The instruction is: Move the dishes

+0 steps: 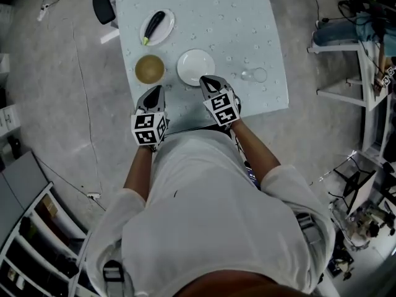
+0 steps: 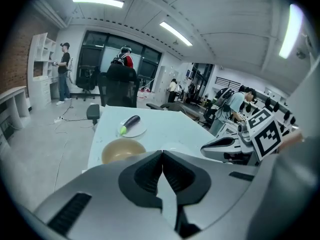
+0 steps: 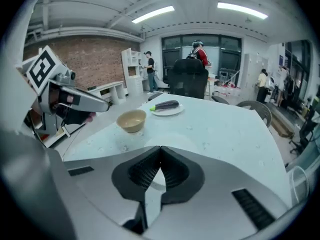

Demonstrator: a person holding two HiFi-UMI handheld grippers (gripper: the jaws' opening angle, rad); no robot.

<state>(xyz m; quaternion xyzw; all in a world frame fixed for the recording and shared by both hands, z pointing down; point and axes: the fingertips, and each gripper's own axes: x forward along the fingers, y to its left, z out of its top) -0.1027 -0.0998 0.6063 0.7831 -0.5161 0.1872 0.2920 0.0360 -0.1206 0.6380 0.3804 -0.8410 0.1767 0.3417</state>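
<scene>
On the pale table (image 1: 247,17) a white plate (image 1: 195,65) lies near the front edge, with a tan bowl (image 1: 150,68) to its left. Behind them, a small plate with a dark eggplant (image 1: 157,26) sits further back. My right gripper (image 1: 206,79) is shut, its tips at the white plate's near rim with nothing seen between them. The right gripper view shows the jaws (image 3: 160,161) meeting just before the plate (image 3: 167,140). My left gripper (image 1: 156,90) is shut too, hovering just short of the bowl (image 2: 122,150).
A clear glass (image 1: 253,75) stands on the table to the right of the white plate. A black chair (image 1: 104,6) is at the table's far left corner. Desks, shelves and several people fill the room beyond the table.
</scene>
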